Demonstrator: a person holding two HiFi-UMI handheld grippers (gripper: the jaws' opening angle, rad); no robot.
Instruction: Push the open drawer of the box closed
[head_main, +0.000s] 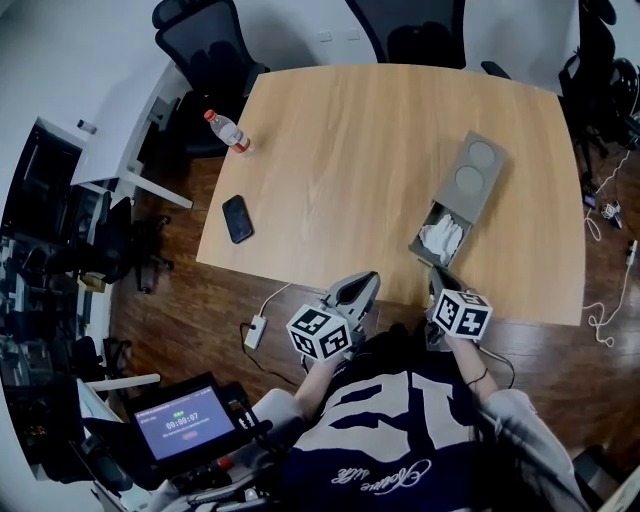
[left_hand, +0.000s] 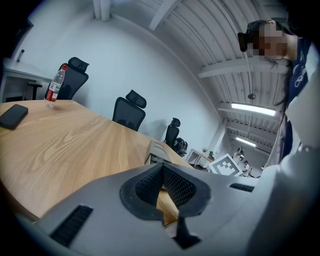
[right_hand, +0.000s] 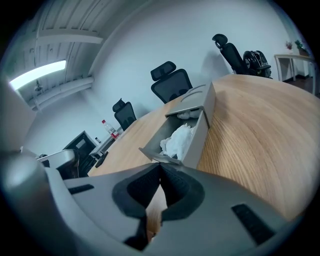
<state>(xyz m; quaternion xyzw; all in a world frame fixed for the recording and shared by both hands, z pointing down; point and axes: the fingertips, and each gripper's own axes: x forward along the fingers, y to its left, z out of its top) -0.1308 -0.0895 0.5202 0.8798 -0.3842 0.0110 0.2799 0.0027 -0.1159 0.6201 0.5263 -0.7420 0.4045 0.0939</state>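
Note:
A grey box (head_main: 478, 172) with two round recesses on its lid lies on the right side of the wooden table (head_main: 350, 170). Its drawer (head_main: 438, 240) is pulled out toward the near edge and holds crumpled white tissue (head_main: 442, 237). My right gripper (head_main: 438, 273) is shut and empty, its tip just short of the drawer front (right_hand: 162, 156). In the right gripper view the drawer (right_hand: 192, 137) and tissue (right_hand: 177, 140) fill the middle. My left gripper (head_main: 366, 279) is shut and empty at the near table edge, left of the drawer. The box (left_hand: 159, 150) shows beyond its jaws.
A black phone (head_main: 237, 218) lies at the table's left edge and a water bottle (head_main: 228, 130) stands at the far left corner. Office chairs (head_main: 205, 45) ring the far side. A cable and adapter (head_main: 255, 331) hang off the near edge.

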